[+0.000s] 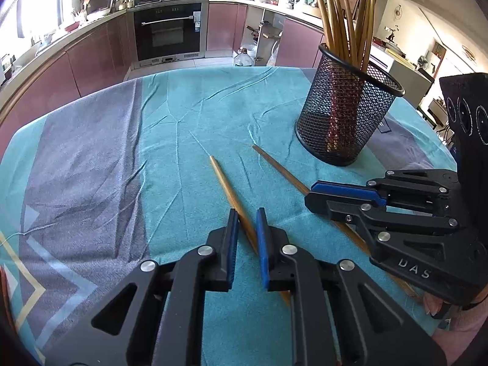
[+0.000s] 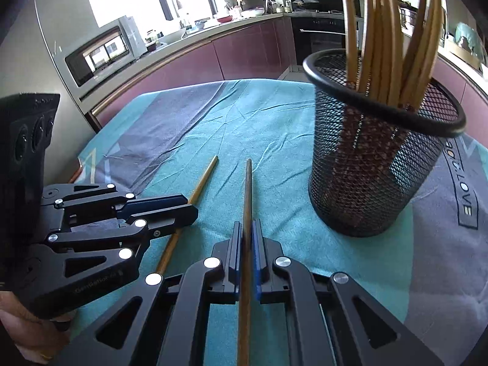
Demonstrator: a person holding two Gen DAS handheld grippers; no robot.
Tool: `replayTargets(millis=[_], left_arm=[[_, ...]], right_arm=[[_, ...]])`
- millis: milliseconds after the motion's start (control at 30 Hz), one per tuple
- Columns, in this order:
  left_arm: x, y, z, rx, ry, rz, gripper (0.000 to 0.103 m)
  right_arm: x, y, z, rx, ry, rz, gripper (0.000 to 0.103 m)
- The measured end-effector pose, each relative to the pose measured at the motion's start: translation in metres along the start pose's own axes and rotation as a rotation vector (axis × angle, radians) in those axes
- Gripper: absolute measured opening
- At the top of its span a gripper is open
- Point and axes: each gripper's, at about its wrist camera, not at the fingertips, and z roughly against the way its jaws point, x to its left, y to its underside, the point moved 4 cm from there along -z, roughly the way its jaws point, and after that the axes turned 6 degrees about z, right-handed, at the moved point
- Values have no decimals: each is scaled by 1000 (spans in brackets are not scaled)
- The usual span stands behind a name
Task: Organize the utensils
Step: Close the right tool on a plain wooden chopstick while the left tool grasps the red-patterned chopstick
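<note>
A black mesh cup point(image 1: 347, 109) holding several wooden chopsticks point(image 1: 344, 15) stands on the teal cloth; it also shows in the right wrist view point(image 2: 378, 164). My left gripper point(image 1: 247, 218) straddles a light chopstick point(image 1: 224, 181) lying on the cloth, its jaws a little apart with a gap on both sides. My right gripper point(image 2: 247, 228) is shut on a darker chopstick point(image 2: 247, 189) that points forward, left of the cup. The right gripper point(image 1: 315, 190) shows in the left wrist view with its chopstick point(image 1: 274, 164). The left gripper point(image 2: 190, 206) and its chopstick point(image 2: 204, 177) show in the right wrist view.
The table is covered by a teal and grey cloth point(image 1: 100, 164). Kitchen cabinets and an oven point(image 1: 169, 30) stand beyond the far edge. A microwave point(image 2: 103, 52) sits at the left in the right wrist view.
</note>
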Motion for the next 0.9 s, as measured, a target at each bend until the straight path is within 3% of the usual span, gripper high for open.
replayTargets(millis=[200, 267, 700, 767, 900], left_arm=[[-3, 0, 3, -4, 20, 4, 8], [-4, 0, 5, -7, 27, 3, 1], [-6, -1, 28, -37, 66, -22, 1], [-3, 1, 24, -23, 50, -17, 17], [-4, 6, 10, -1, -17, -48, 21]], right_arm=[[1, 3, 11, -29, -55, -29, 5], [3, 3, 16, -41, -68, -33, 5], [-4, 6, 54, -132, -106, -74, 5], [-7, 7, 56, -131, -103, -73, 5], [-7, 9, 55, -123, -108, -72, 5]])
